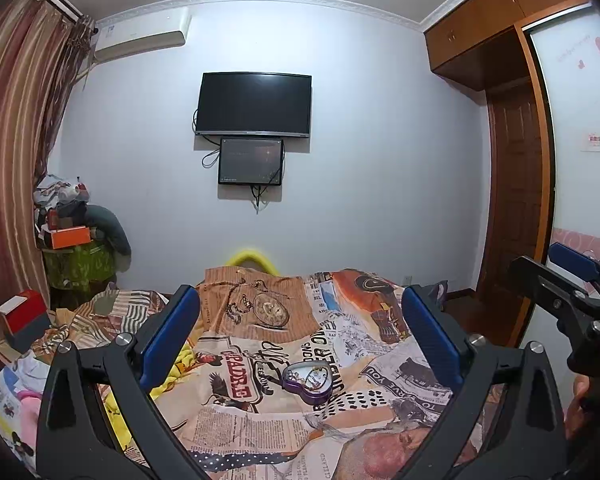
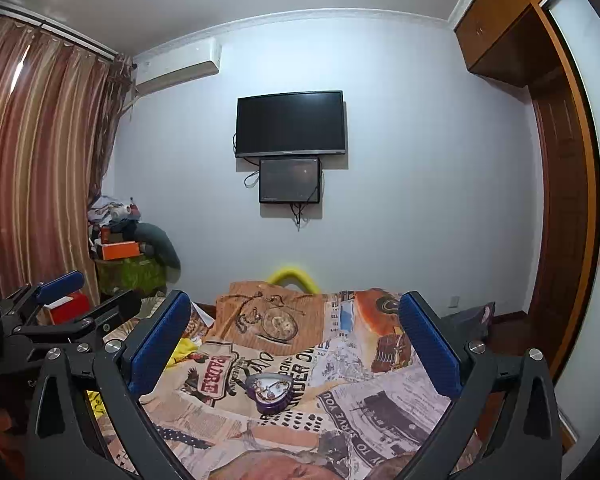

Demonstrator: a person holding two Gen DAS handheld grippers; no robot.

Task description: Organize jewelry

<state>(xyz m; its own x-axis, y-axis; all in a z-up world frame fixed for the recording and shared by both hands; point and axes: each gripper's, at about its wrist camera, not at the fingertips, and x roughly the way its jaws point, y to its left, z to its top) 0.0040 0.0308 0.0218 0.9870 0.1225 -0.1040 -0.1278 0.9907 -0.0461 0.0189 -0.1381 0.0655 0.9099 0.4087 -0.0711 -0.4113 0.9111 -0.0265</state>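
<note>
A purple heart-shaped tin (image 1: 309,383) with tangled jewelry (image 1: 315,376) inside sits open on the bed (image 1: 260,420), on its newspaper-print cover. In both wrist views it lies ahead of the tongs, between the blue pads and clear of them. The left tongs (image 1: 300,340) are spread wide, holding nothing, raised above the bed. The right tongs (image 2: 296,346) are likewise wide and empty, held level beside the left.
</note>
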